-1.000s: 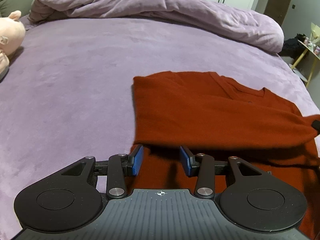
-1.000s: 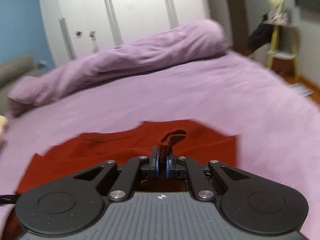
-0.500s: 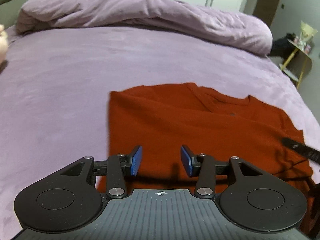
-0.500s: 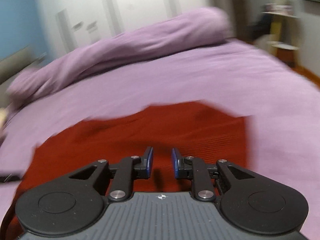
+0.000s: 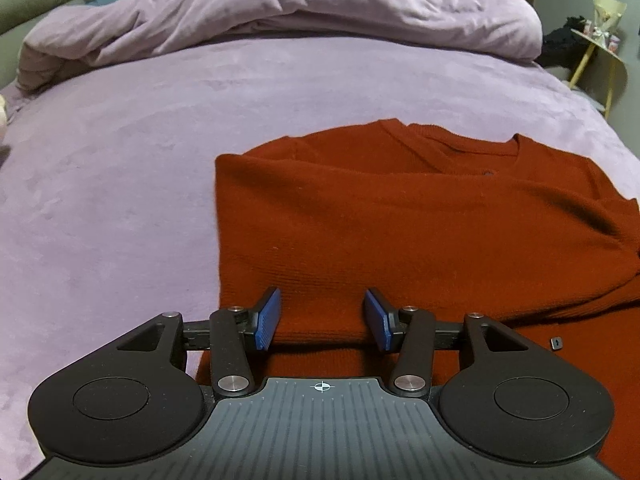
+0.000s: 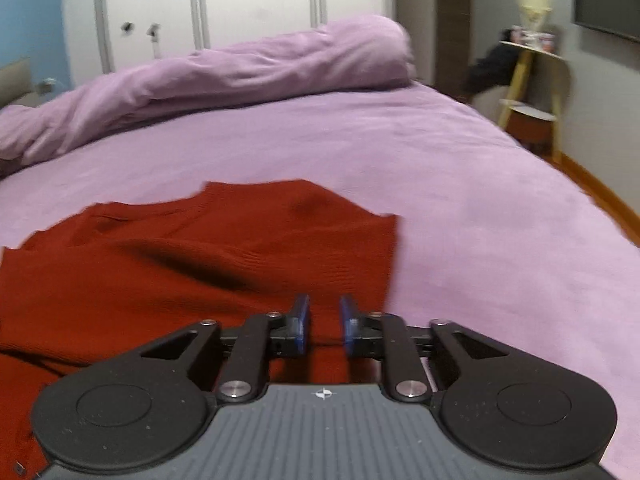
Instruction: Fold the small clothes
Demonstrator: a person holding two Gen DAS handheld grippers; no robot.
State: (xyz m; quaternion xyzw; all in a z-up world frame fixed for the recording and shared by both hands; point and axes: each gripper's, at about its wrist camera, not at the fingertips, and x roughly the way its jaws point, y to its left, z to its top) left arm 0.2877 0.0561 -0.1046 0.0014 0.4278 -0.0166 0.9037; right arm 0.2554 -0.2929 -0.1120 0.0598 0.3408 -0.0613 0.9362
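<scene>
A rust-red knit sweater [image 5: 420, 224] lies on the purple bed, with both sleeves folded in across the body and the neckline at the far side. It also shows in the right wrist view [image 6: 192, 264]. My left gripper [image 5: 322, 320] is open and empty, low over the sweater's near left part, above a folded edge. My right gripper [image 6: 323, 326] is open a little and empty, over the sweater's near right part, close to its right edge.
The purple bed cover [image 5: 120, 184] spreads all around the sweater. A rolled purple duvet [image 5: 288, 12] lies along the far side. A yellow-legged side table [image 6: 528, 80] stands beyond the bed's right edge, and white wardrobe doors [image 6: 248, 4] are behind.
My right gripper let go of the sleeve cuff it held and opened. The sleeve now lies across the sweater. Both grippers drew back toward the sweater's near edge.
</scene>
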